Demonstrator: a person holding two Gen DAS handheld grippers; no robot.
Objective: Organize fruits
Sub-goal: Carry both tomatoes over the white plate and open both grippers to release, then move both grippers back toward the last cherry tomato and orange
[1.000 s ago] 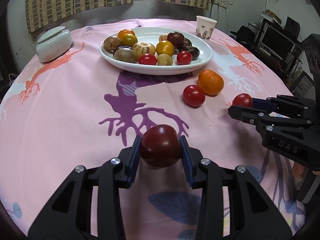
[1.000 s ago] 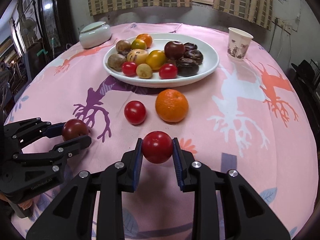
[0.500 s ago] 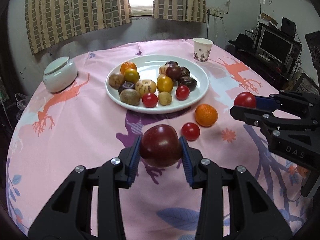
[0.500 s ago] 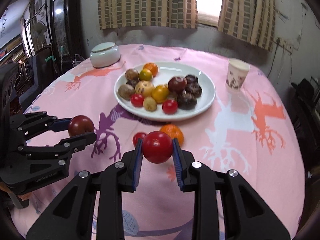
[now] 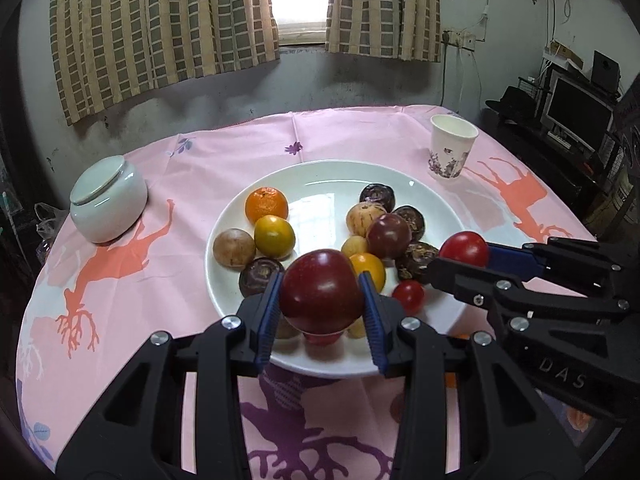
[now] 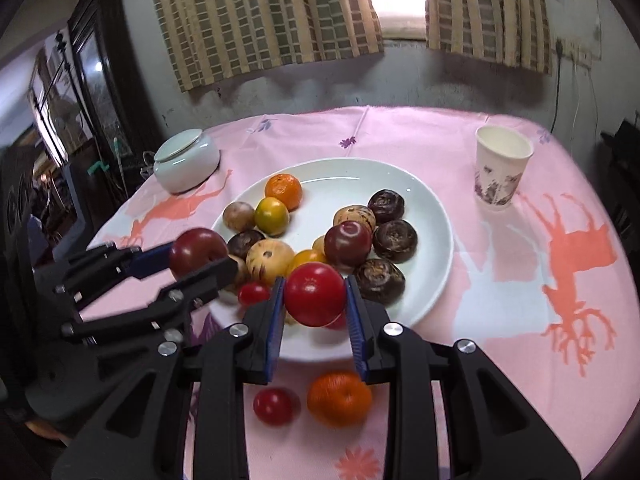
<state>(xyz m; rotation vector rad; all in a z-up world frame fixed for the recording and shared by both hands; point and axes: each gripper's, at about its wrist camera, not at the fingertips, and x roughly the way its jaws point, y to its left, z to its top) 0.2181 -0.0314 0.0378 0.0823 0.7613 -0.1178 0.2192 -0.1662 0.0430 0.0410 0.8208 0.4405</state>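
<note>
The dark red fruit (image 5: 322,290) in my left gripper (image 5: 322,300) is nearly round, so it has no long axis I can name; its broad shiny shoulder faces up toward the camera. The bright red tomato (image 6: 315,294) in my right gripper (image 6: 315,300) is just as round, and I cannot make out a stem end on it. Both grippers are clenched on their fruit, the blue pads pressing each one from either side, the left jaws spread a little wider for the bigger fruit.

Both fruits hang over the near rim of the white plate (image 5: 400,178), at about 6 o'clock on it. In the left view my right gripper comes in from 3 o'clock; in the right view my left gripper comes in from 9 o'clock.

On the tablecloth (image 6: 500,300), short of the plate, lie an orange (image 6: 339,399) and a small red tomato (image 6: 275,405), partly cut off by my right fingers. The held fruits hide some of the pieces at the plate's near edge, and I cannot tell what those are. A paper cup (image 6: 502,168) stands at 2 o'clock and a lidded jar (image 6: 186,160) at 10 o'clock.
</note>
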